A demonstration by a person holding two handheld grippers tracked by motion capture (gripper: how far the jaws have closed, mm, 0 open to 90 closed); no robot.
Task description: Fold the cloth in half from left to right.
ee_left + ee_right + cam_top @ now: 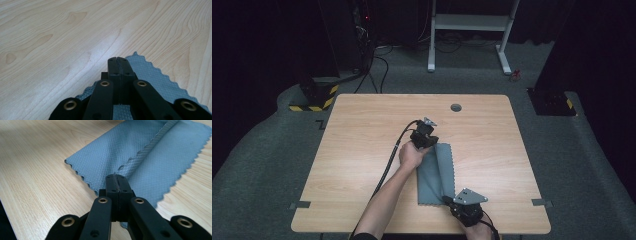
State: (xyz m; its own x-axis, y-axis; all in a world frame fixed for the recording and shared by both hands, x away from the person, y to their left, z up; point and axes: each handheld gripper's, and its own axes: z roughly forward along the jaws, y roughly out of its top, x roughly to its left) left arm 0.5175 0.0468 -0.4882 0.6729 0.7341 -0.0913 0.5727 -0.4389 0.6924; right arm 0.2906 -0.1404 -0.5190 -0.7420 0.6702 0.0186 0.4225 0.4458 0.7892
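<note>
A grey waffle-textured cloth (434,175) with scalloped edges lies on the wooden table (362,150), one long side folded over the rest. My left gripper (431,144) is at the cloth's far end. In the left gripper view the left gripper (117,60) is shut, with a thin line of cloth (150,75) between its jaws at a corner. My right gripper (449,199) is at the cloth's near end by the table's front edge. In the right gripper view the right gripper (116,178) is shut on the folded flap of the cloth (125,150).
A round cable hole (456,107) sits near the table's far edge. Grey tape marks (300,204) (542,202) stick to the front corners. Behind the table stand a white desk frame (469,30) and dark stands on the carpet.
</note>
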